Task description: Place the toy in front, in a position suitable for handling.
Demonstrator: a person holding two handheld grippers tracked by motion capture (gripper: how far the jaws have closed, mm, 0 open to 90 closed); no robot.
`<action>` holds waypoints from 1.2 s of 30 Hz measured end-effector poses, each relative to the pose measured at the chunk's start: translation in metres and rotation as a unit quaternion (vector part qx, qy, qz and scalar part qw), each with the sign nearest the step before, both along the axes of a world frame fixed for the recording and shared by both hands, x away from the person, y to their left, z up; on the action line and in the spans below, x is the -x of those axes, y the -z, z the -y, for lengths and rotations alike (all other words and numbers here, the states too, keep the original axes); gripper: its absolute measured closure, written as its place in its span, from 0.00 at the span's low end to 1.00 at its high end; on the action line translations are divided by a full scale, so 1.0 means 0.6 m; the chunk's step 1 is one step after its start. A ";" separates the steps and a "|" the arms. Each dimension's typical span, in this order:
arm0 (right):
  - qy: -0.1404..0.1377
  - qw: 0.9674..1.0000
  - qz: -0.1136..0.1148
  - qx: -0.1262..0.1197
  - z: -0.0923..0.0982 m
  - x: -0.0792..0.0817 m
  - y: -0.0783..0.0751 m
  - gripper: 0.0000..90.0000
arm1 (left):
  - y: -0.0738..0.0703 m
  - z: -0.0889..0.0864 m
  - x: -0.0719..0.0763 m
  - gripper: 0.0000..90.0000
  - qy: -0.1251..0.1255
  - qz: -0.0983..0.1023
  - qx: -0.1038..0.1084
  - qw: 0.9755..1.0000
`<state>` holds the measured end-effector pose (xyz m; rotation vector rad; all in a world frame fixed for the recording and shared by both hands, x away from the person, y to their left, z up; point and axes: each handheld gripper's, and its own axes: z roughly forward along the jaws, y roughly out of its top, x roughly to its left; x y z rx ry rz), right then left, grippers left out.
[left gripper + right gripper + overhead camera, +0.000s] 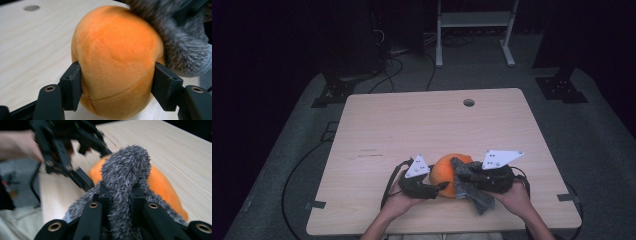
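wiping under way: left gripper (117, 87) clamps the orange plush ball (115, 57) at the table's (412, 125) near edge, right gripper (120, 195) pinches a grey cloth (127, 167) draped over its top; most of the ball looks unwiped.

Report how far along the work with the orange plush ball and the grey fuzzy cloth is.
Done: the right claw is shut on the grey fuzzy cloth and has laid it against the orange plush ball. In hand: the left claw squeezes the ball's sides on the table. Left, probably: wiping or wrapping the ball, since most of its surface is bare.
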<state>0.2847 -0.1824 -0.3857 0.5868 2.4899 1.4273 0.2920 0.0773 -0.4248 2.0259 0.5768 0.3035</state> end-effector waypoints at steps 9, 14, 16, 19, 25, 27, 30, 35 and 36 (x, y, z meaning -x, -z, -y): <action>0.026 0.999 -0.024 0.009 0.029 -0.010 0.026 0.85 | -0.003 0.004 0.002 0.37 -0.011 0.008 -0.007 1.000; 0.013 1.000 0.018 -0.012 0.009 0.002 -0.003 0.85 | -0.015 0.013 0.014 0.38 -0.007 0.036 -0.008 0.999; 0.018 1.000 0.008 -0.010 0.011 -0.003 0.004 0.85 | -0.015 0.009 0.013 0.37 -0.009 0.032 -0.016 0.999; 0.021 1.000 -0.009 0.004 0.009 -0.010 0.019 0.85 | -0.008 0.013 0.011 0.34 -0.006 0.029 -0.022 0.999; 0.029 0.999 -0.026 0.012 0.020 -0.014 0.036 0.85 | -0.005 -0.006 -0.012 0.19 -0.006 -0.031 0.035 0.999; 0.032 0.999 -0.030 0.012 0.026 -0.015 0.038 0.85 | 0.000 -0.004 -0.021 0.20 -0.010 -0.062 0.051 0.997; 0.037 0.999 -0.023 0.024 0.026 -0.013 0.034 0.85 | 0.003 0.006 -0.013 0.34 -0.013 -0.040 0.045 0.998; -0.001 1.000 0.012 -0.003 0.008 0.008 -0.003 0.85 | -0.004 0.026 0.008 0.40 0.002 0.005 0.016 1.000; -0.001 1.000 0.020 0.011 0.000 0.010 -0.004 0.85 | -0.006 0.030 0.011 0.40 0.001 0.014 0.003 1.000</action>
